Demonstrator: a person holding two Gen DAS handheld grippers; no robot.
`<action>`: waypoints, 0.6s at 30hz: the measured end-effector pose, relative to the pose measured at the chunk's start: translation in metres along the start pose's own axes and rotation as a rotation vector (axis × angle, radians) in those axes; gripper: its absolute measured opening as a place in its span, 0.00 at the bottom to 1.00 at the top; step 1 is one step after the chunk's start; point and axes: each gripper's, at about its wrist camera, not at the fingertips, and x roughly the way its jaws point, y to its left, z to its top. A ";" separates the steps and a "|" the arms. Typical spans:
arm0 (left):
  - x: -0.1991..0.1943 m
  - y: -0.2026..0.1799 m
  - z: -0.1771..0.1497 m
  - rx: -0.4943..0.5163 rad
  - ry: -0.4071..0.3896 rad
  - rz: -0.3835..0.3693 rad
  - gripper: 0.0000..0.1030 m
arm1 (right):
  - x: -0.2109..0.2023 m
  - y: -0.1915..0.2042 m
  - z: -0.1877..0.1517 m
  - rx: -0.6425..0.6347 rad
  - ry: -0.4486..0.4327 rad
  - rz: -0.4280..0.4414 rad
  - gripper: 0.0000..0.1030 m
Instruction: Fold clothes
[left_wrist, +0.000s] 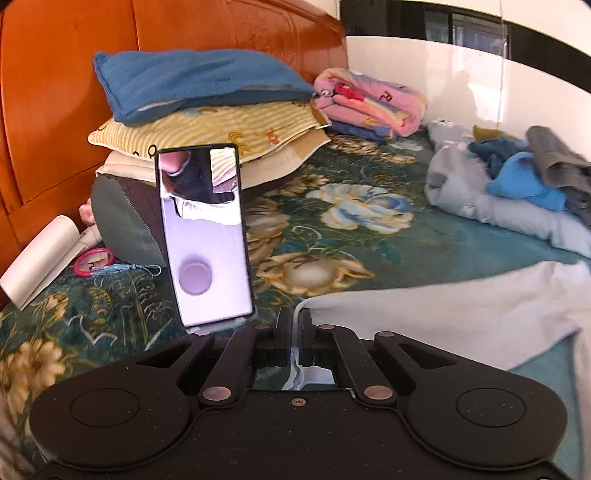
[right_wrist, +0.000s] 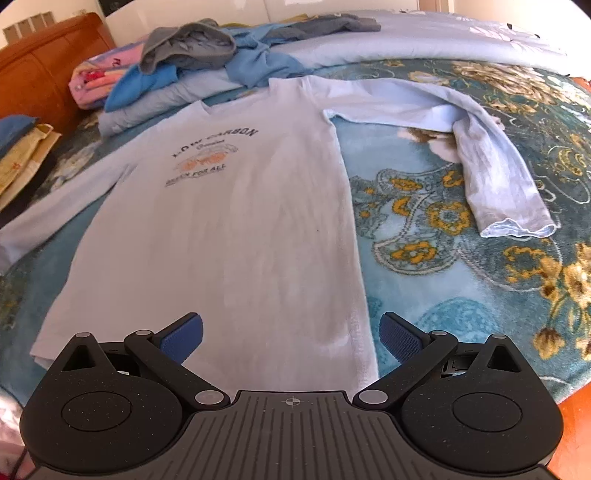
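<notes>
Pinching pale shirt (right_wrist: 229, 229) sleeve edge, left gripper (left_wrist: 294, 325) fingers closed; right gripper (right_wrist: 291, 334) fingers spread wide above hem, empty.

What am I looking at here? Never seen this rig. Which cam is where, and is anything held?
No robot arm: a person carries a two-finger tool in each hand, each with a fisheye camera looking along its fingers.

The left wrist view shows the left tool shut on an edge of the pale blue shirt, with a phone mounted beside it. Behind are stacked pillows.

The right wrist view shows the right tool open, above the hem of the same shirt, which lies flat on the floral bedspread, sleeves out. An unfolded clothes pile sits behind.
</notes>
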 end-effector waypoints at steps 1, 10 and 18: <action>0.007 0.000 0.001 0.001 0.018 0.004 0.07 | 0.001 0.000 0.001 0.005 -0.005 0.003 0.99; -0.037 -0.022 -0.025 0.025 -0.002 -0.052 0.55 | -0.023 -0.071 0.022 0.154 -0.190 -0.141 0.96; -0.063 -0.082 -0.047 0.016 0.044 -0.262 0.68 | -0.022 -0.178 0.021 0.490 -0.239 -0.290 0.70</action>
